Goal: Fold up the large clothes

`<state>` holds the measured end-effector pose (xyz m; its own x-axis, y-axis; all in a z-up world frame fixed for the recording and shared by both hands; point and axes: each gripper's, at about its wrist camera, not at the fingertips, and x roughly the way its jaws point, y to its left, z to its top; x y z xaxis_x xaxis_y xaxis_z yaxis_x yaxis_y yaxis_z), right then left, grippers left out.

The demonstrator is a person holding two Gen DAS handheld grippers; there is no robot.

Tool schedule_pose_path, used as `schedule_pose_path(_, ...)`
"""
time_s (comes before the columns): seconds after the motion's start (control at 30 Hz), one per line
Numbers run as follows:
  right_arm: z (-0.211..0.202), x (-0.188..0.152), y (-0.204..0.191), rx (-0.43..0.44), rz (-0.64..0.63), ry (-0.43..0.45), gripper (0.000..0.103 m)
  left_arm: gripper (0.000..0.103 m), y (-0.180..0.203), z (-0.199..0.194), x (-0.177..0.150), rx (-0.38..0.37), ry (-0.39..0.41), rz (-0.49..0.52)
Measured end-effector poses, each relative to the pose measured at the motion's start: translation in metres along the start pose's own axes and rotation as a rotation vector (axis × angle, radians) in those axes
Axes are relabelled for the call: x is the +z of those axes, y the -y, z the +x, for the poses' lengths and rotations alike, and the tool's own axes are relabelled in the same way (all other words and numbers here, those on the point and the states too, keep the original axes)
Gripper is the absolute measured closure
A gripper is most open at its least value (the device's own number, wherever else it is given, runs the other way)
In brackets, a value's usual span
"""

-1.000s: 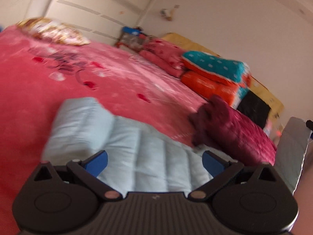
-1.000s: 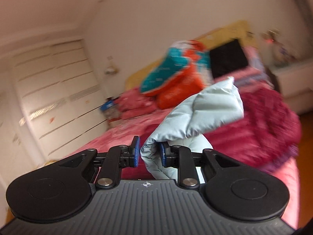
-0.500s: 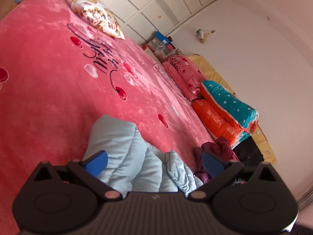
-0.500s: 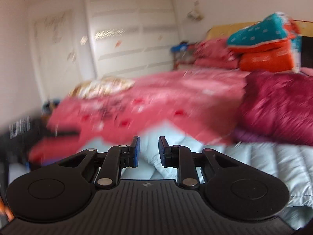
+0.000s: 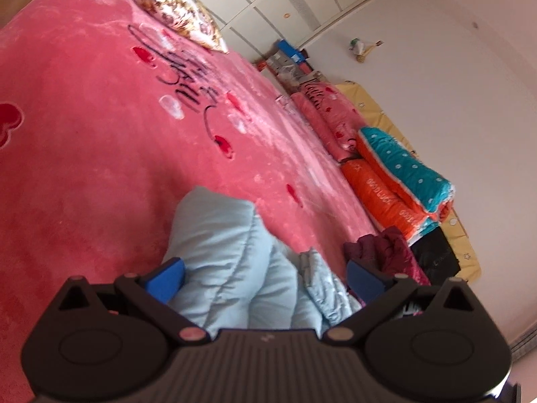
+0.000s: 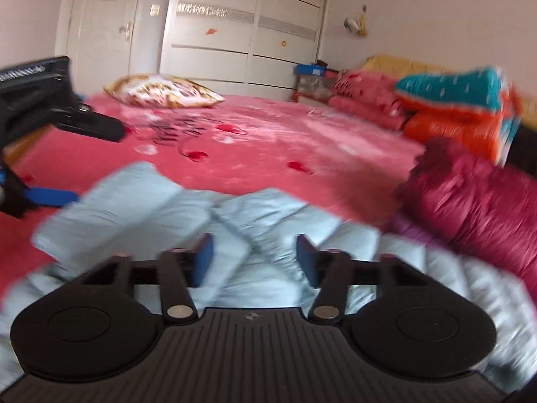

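Right gripper [image 6: 255,262] opening over the pale-blue jacket [image 6: 275,221] spread across the lower frame, left gripper [image 5: 265,277] gaping, both empty

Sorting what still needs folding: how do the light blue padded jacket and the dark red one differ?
The light blue jacket is pale and spread flat across the bed; the dark red jacket is deep maroon and heaped in a mound. The blue one lies nearest both tools, the red one off to its right. Both look quilted.
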<state>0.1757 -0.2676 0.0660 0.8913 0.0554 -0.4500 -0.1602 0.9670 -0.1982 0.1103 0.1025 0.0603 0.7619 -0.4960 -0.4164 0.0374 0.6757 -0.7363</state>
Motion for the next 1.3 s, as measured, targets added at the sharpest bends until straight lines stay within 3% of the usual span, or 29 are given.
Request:
schedule_pose_path(0.1,-0.001,-0.004,-0.011,-0.032,-0.097,-0.056,0.025,0.001,0.001,0.006,-0.002,0.056,-0.029,0.028)
schedule_pose_path(0.17,0.012,-0.002,-0.011,-0.053,-0.139,-0.091,0.029,0.001,0.001,0.007,-0.003,0.095,-0.038,0.049)
schedule_pose_path(0.23,0.020,-0.003,-0.015,-0.066,-0.169,-0.111,0.042,0.001,-0.001,0.007,-0.001,0.114,-0.033,0.044)
schedule_pose_path(0.3,0.025,-0.006,-0.017,-0.080,-0.187,-0.111,0.064,0.001,-0.005,0.005,0.001,0.116,-0.017,0.029)
schedule_pose_path(0.4,0.010,-0.018,-0.022,-0.091,-0.180,-0.087,0.083,0.001,-0.007,0.002,0.003,0.126,0.008,0.020)
schedule_pose_path(0.5,-0.013,-0.019,-0.023,-0.094,-0.147,-0.028,0.091,0.001,-0.010,0.000,0.006,0.127,0.025,0.000)
schedule_pose_path(0.63,-0.035,-0.007,-0.031,-0.030,-0.096,0.068,0.091,0.001,-0.014,-0.004,0.008,0.115,0.036,-0.031)
schedule_pose_path(0.8,-0.058,0.004,-0.059,0.120,-0.060,0.129,0.092,0.001,-0.018,-0.010,0.009,0.112,0.076,-0.062)
schedule_pose_path(1.03,-0.048,-0.013,-0.096,0.263,-0.060,0.077,0.091,0.001,-0.016,-0.015,0.012,0.096,0.129,-0.050)
schedule_pose_path(1.23,-0.038,-0.024,-0.106,0.293,-0.060,0.017,0.090,0.001,0.004,-0.023,0.009,0.084,0.210,0.089)
schedule_pose_path(1.3,-0.036,-0.023,-0.104,0.296,-0.048,-0.005,0.083,0.001,0.010,-0.023,0.008,0.073,0.218,0.131)
